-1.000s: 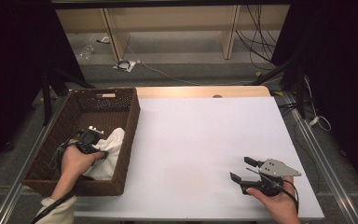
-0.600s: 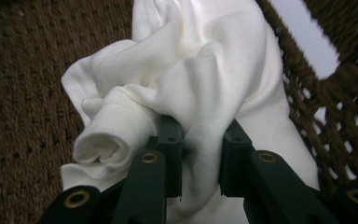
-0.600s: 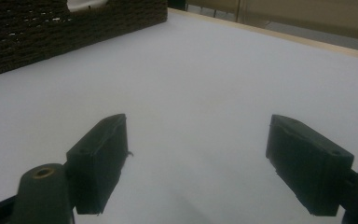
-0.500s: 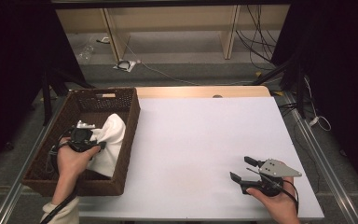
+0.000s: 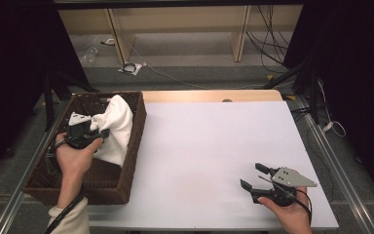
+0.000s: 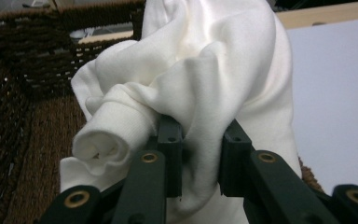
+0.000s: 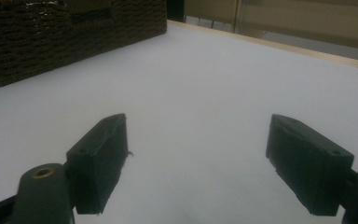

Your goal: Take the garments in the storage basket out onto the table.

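A white cloth [image 5: 116,127] hangs bunched above the dark wicker basket [image 5: 129,168] at the table's left. My left gripper [image 5: 97,132] is shut on a fold of it and holds it above the basket's floor. In the left gripper view the cloth [image 6: 200,84] is pinched between the two black jaws, with a rolled end at the left. My right gripper [image 5: 254,176] rests low over the white table [image 5: 204,141] near the front right, open, with nothing between its fingers [image 7: 98,161].
The basket's woven wall [image 7: 70,32] shows far off in the right gripper view. A wooden strip [image 5: 209,95] runs along the table's back edge. Metal rails [image 5: 341,170] border the table's sides. Cables [image 5: 268,44] lie on the floor beyond.
My left gripper has lifted the white cloth up and toward the back of the basket. The right gripper has stayed where it was.
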Demonstrator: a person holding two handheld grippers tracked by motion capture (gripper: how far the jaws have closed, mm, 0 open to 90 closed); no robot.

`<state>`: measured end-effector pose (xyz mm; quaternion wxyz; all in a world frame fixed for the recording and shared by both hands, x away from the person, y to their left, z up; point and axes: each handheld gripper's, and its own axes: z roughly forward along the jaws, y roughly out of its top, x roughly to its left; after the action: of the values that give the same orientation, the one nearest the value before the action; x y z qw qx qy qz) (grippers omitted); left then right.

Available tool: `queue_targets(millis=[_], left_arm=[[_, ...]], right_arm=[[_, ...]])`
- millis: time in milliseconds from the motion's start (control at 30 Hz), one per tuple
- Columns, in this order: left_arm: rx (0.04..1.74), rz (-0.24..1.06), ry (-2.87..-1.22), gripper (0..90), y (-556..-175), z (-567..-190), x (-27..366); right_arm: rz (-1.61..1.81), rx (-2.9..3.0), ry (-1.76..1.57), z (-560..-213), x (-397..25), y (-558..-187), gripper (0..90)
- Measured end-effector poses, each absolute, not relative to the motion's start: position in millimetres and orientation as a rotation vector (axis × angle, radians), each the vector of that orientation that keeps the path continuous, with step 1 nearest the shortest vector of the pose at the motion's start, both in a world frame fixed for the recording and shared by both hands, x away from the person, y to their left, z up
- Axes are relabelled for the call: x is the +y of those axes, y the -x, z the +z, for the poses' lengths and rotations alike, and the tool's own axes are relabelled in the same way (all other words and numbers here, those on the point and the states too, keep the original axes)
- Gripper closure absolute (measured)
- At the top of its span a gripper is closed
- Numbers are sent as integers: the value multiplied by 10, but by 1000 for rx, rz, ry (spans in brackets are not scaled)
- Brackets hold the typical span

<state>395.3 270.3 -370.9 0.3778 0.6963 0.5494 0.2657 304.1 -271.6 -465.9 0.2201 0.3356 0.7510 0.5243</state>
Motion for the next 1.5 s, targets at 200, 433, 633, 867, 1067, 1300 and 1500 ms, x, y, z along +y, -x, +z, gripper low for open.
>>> queue_targets(millis=[200,433,633,867,1067,1300,1500], left_arm=[[1396,707,-1675,739,-3897,-3736,2723],[1364,768,-1563,739,-3856,-3707,2709],[1325,776,-1555,739,-3824,-3660,2720],[1305,776,-1545,738,-3805,-3628,2718],[1298,794,-1507,738,-3775,-3593,2724],[1285,817,-1474,738,-3755,-3573,2712],[1275,828,-1449,738,-3727,-3541,2713]], right_arm=[[1469,2058,-944,-4653,-2732,-2983,220],[1488,2066,-939,-4677,-2728,-3000,221],[1503,2055,-953,-4675,-2743,-3001,221],[1509,2049,-940,-4682,-2746,-3012,222],[1522,2051,-955,-4689,-2750,-3015,224],[1518,2052,-955,-4689,-2750,-3015,224],[1517,2050,-946,-4693,-2754,-3022,224]])
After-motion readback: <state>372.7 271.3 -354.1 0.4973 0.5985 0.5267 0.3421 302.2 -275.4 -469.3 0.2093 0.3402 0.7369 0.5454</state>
